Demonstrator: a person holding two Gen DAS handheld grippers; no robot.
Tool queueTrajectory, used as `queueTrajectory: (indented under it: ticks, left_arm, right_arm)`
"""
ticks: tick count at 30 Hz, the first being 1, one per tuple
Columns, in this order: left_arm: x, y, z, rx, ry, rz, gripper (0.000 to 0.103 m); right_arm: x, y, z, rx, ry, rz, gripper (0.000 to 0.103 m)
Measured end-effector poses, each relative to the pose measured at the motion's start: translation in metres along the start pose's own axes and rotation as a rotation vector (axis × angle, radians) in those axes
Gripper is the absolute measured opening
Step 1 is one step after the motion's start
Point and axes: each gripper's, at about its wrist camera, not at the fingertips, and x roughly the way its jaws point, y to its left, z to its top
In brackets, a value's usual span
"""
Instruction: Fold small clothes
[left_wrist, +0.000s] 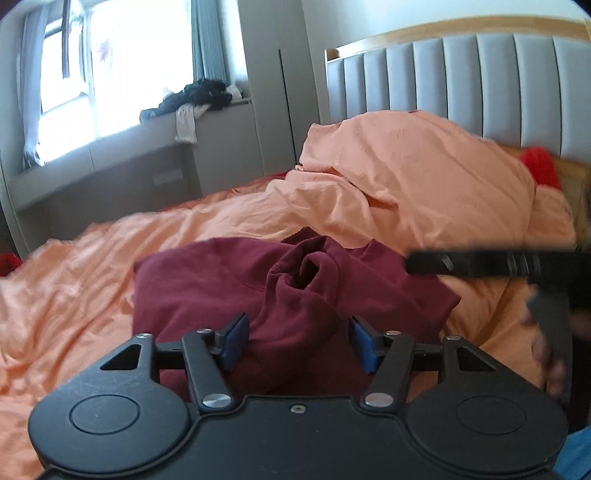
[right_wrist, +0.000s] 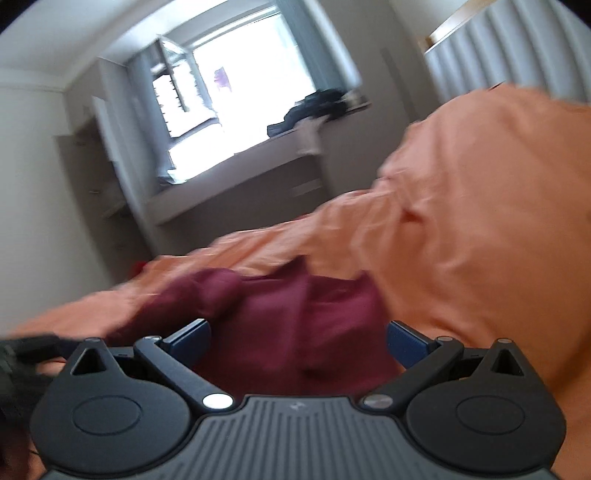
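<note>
Maroon garment (left_wrist: 280, 291) lies bunched on the bed's orange duvet (left_wrist: 406, 177), directly ahead of my left hand-held gripper (left_wrist: 297, 341). Both jaws stand wide, empty. I judge it soft, light fleece; I grip a flat hem.

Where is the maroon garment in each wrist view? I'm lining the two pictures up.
Left wrist: maroon garment at lower centre, on the orange bedding.
Right wrist: maroon garment at lower centre, blurred.
Shared landmark: the bright window behind the bed.
</note>
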Motion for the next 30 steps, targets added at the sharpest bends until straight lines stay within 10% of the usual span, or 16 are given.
queueTrajectory:
  ticks: [7, 10, 19, 27, 30]
  left_arm:
    - [-0.002, -0.012, -0.003, 0.052, 0.000, 0.057, 0.032]
    - [-0.001, -0.009, -0.005, 0.016, 0.014, 0.046, 0.023]
    - [-0.002, -0.013, -0.009, 0.024, 0.024, 0.066, 0.018]
    - [-0.002, -0.019, -0.010, 0.011, 0.018, 0.085, 0.016]
    - [-0.005, -0.021, -0.007, 0.011, -0.017, 0.089, 0.015]
  right_arm:
    - [0.057, 0.007, 0.028, 0.020, 0.095, 0.168, 0.101]
    - [0.080, 0.006, 0.032, 0.055, 0.124, 0.174, 0.081]
    - [0.124, -0.012, 0.040, 0.284, 0.199, 0.257, 0.075]
    - [0.135, 0.016, 0.041, 0.083, 0.242, 0.164, 0.009]
    - [0.120, 0.024, 0.050, 0.026, 0.163, 0.179, 0.006]
